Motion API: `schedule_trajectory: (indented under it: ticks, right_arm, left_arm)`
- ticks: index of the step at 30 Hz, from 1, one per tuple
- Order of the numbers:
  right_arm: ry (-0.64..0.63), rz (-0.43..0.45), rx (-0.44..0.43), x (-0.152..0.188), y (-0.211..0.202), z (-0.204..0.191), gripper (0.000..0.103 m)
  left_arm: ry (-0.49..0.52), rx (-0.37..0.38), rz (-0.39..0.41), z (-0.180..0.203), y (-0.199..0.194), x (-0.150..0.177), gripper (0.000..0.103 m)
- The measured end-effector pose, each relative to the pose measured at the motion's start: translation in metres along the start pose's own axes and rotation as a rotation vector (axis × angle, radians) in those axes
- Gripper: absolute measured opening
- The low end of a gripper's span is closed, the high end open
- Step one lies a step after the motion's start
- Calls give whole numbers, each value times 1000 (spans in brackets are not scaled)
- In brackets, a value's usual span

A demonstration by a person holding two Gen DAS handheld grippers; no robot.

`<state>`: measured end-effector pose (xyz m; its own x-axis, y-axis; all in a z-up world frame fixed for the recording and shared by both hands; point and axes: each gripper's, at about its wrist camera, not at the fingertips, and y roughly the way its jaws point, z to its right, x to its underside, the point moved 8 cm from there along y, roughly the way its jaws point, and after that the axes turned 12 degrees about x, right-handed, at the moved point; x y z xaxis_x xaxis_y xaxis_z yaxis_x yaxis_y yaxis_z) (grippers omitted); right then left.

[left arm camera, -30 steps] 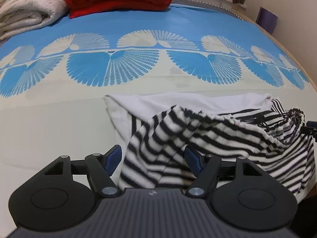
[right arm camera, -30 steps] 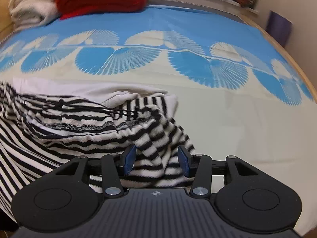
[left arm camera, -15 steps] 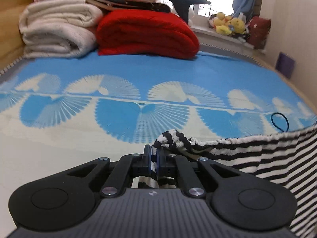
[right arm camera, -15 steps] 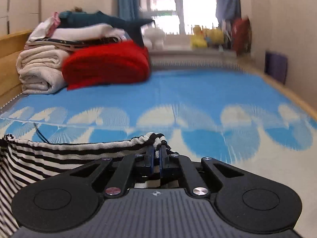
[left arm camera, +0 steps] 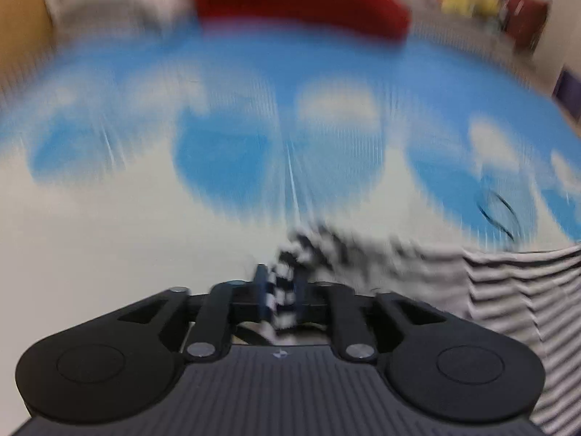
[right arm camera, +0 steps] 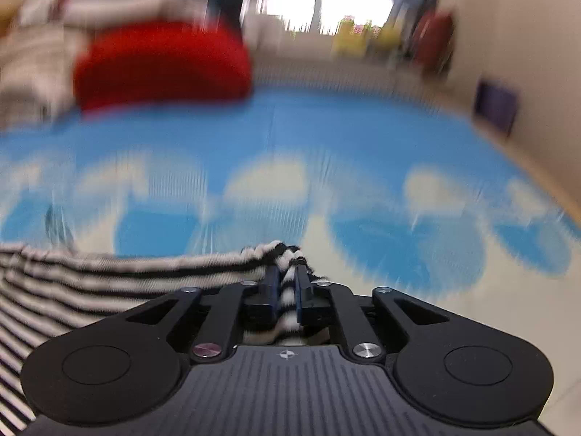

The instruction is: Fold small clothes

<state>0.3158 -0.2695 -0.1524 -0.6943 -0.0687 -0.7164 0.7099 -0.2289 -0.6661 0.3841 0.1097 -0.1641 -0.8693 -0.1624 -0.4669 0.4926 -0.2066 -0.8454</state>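
A black-and-white striped garment hangs stretched between my two grippers above the bed. My left gripper is shut on its left corner; the cloth runs off to the right in the left wrist view. My right gripper is shut on the other corner, and the striped garment spreads to the left in the right wrist view. Both views are motion-blurred. The part of the garment below the grippers is hidden.
A blue and cream patterned bedspread covers the bed. A red folded blanket and pale folded blankets lie at the far end. A thin black loop lies on the spread. A wall with a dark purple object is on the right.
A second ago both grippers were open over the crumpled garment on the bed. They closed on its edge and lifted it. Now both views are blurred and the cameras tilt further down.
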Motion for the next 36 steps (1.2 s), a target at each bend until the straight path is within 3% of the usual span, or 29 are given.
schedule_trajectory:
  ticks: [1,2,5,7,10,14,18,21,27,28,29,30,31,34,36]
  right_arm:
    - [-58,-131,-4,19,17,-8,36]
    - [-88,-191,10,30,24,-9,39]
    - [-46,-149,4,21,14,2,44]
    - [33,-135,-27,14,2,18,50]
    - [160,-136,-47,11,-16,53,51]
    - [279,-200,-60,31,-32,100,52]
    - [331,-389,-172,79,-38,118,57]
    - [304,-499,-216,112,-45,118,58]
    - [215,-587,-207,140,-52,108,60]
    - [205,-585,-203,137,-52,106,59]
    - [200,-579,-203,135,-54,105,57]
    - [200,-567,-206,132,-55,105,37]
    - [205,-551,-209,128,-57,106,13]
    - [330,-442,-217,104,-70,127,7]
    - [448,-346,-247,84,-83,147,6]
  left_arm:
    - [-48,38,-63,-3,7,8,38]
    - [-75,47,-52,-6,4,9,42]
    - [-146,76,18,-17,-21,3,57]
    - [-206,131,13,-25,-33,9,57]
    - [-251,207,-27,-35,-50,21,57]
    - [-258,264,-33,-44,-81,43,57]
    - [-254,301,-88,-58,-97,68,57]
    - [-213,276,-156,-62,-100,89,57]
    - [-96,228,-286,-49,-83,112,56]
    - [-76,226,-295,-45,-81,112,54]
    - [-55,224,-295,-41,-80,112,34]
    - [-29,227,-291,-37,-80,111,12]
    - [-3,221,-266,-36,-83,106,1]
    - [21,228,-33,-37,-121,70,1]
    - [69,180,37,-42,-141,61,1]
